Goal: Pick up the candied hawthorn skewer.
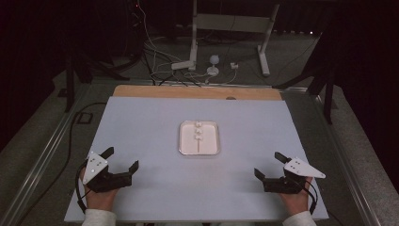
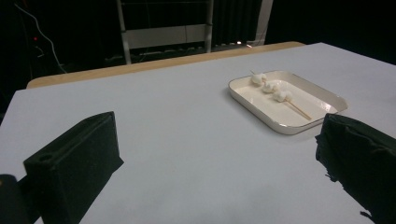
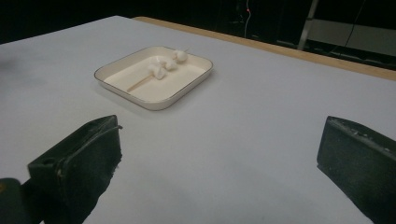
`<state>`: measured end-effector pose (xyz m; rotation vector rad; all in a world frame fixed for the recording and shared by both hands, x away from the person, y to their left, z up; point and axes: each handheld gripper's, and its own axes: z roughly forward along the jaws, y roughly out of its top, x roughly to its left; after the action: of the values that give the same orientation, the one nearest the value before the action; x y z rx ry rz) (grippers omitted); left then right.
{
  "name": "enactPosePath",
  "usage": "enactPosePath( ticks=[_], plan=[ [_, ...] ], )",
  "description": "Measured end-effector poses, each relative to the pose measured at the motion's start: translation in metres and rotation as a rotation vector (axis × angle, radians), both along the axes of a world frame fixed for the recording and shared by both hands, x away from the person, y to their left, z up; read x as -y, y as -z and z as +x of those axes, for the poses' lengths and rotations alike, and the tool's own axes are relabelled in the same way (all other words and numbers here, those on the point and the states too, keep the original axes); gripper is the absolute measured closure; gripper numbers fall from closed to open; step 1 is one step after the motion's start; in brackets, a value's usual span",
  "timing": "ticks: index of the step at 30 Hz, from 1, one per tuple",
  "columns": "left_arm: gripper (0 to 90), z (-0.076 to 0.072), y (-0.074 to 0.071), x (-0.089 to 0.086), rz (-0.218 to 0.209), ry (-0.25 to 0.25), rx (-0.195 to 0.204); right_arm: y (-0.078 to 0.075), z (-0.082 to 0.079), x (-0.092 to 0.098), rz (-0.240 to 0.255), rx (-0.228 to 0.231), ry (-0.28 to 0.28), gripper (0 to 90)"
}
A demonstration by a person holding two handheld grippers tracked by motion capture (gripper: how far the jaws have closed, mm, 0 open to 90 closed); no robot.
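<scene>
Skewer [image 1: 199,137]: three white pieces on a stick, lying in the white tray [image 1: 184,143] mid-surface [image 1: 141,122].
Left gripper [image 1: 123,159]: fingers apart, empty, near corner.
Right gripper [image 1: 268,165]: fingers apart, empty, well apart from tray.

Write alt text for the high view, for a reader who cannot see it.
A white tray holding a wooden skewer threaded with white pieces sits mid-table on a pale sheet. At the near edge, the left gripper and the right gripper, each held in a hand, rest apart with jaws open and nothing in them.
</scene>
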<state>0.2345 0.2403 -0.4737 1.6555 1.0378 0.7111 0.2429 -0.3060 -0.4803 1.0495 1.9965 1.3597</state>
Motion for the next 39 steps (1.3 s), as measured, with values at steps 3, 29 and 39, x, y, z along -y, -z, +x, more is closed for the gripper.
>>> enactPosePath(
  ticks=[3, 29, 39],
  plan=[
    [0.4, -0.001, 0.000, 0.000, 0.001, -0.004, 0.001, 0.001, 0.000, 0.000, -0.001, -0.003, 0.002, 0.0],
    [1.2, 0.026, -0.032, 0.043, 0.020, 0.030, -0.037, 0.002, -0.001, 0.002, -0.013, -0.006, 0.050, 0.0],
    [1.2, 0.046, -0.035, 0.065, 0.032, 0.049, -0.064, 0.003, -0.001, 0.004, -0.011, -0.009, 0.065, 0.0]
  ],
)
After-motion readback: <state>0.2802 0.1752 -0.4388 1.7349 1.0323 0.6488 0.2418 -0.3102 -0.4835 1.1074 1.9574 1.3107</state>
